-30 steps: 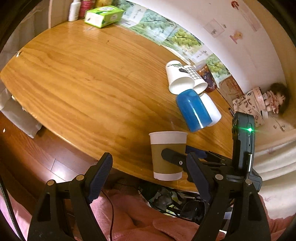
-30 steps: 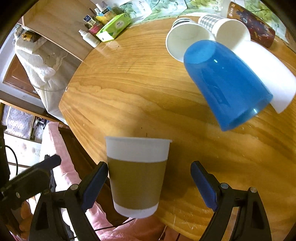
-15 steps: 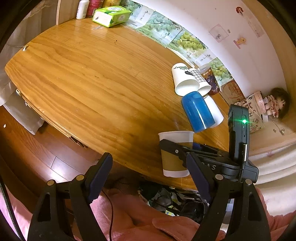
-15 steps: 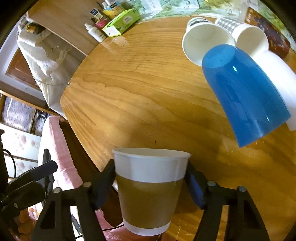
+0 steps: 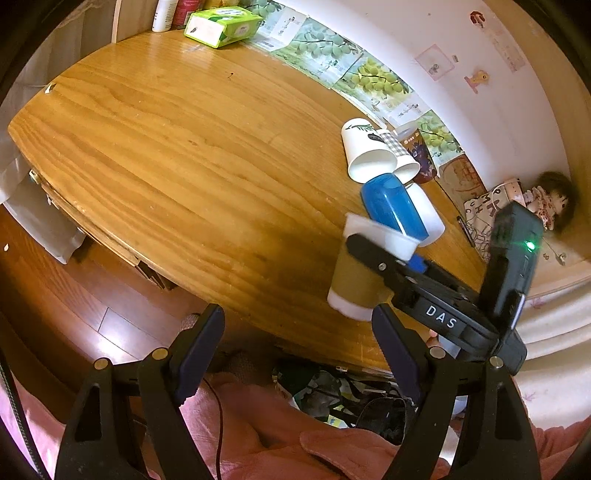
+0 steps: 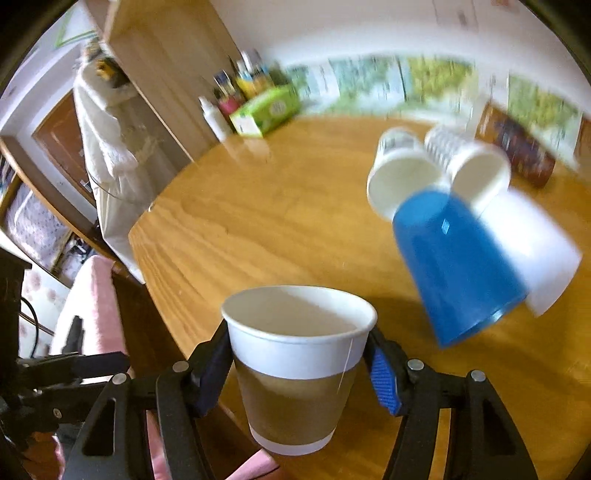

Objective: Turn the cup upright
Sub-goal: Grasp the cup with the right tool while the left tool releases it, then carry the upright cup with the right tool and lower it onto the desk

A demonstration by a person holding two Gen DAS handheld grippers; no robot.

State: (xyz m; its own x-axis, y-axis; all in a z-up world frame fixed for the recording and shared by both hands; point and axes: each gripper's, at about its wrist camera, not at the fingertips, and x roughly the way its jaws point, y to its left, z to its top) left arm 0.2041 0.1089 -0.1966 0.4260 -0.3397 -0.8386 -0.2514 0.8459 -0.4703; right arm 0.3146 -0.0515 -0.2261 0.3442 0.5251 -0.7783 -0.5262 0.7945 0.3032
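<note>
— Where is the brown-sleeved white paper cup (image 6: pixel 295 373)?

— Between the fingers of the right gripper (image 6: pixel 297 373), mouth up and tipped a little. Its jaws press on both sides of the cup just under the white rim band. In the left wrist view the same cup (image 5: pixel 360 273) leans, held near the front edge of the oval wooden table (image 5: pixel 177 155); whether its base touches the wood I cannot tell.

— And the left gripper (image 5: pixel 297 354)?

— Its jaws stand wide with nothing between them, below the table edge, over a pink fabric (image 5: pixel 258 435).

— What lies beyond the cup?

— A blue plastic cup (image 6: pixel 454 266) on its side, just past the held one, its closed end toward the table's middle. Touching it on the far side is a plain white cup (image 6: pixel 535 251), also lying down. Behind those, two more white paper cups lie side by side with their mouths facing the camera: one with a leaf print (image 5: pixel 364 151), one with a checked band (image 5: pixel 397 157). A dark brown printed cup (image 5: pixel 417 155) sits next to them by the wall.

— Anything further off?

— A green tissue box (image 5: pixel 221 26) at the far end of the table, with a white bottle (image 5: pixel 164 14) beside it. The right wrist view is blurred, so small print there cannot be read.
</note>
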